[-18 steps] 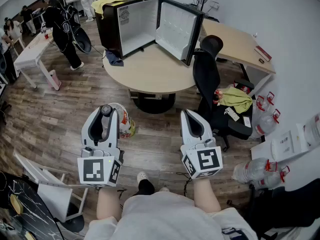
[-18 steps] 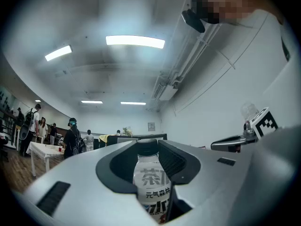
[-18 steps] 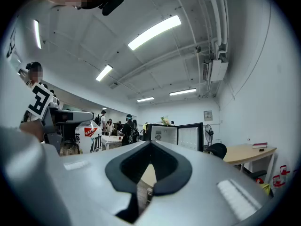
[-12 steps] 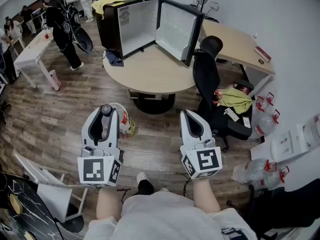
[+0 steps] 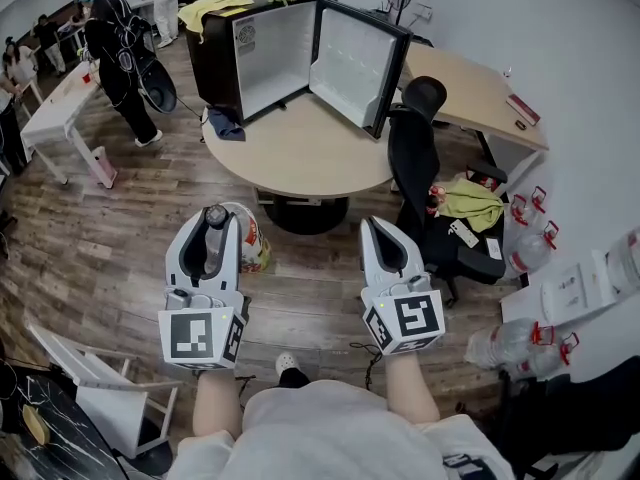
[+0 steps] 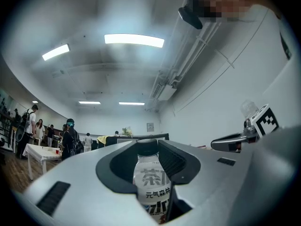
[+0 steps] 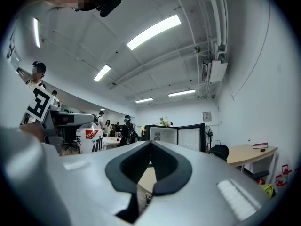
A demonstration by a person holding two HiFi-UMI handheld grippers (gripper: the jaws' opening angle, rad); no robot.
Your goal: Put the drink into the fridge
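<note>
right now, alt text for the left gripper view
The left claw grips an upright white drink bottle with a dark cap. Beyond, people stand at left, the right claw shows at right, strip lights overhead.

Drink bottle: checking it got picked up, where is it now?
Head view, lower left: the drink bottle is held in the left gripper, short of the round table.

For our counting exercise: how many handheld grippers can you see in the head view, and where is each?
2. The left gripper is at lower left, closed on the drink bottle; the right gripper is at lower right, jaws together and empty. None seems hidden.
</note>
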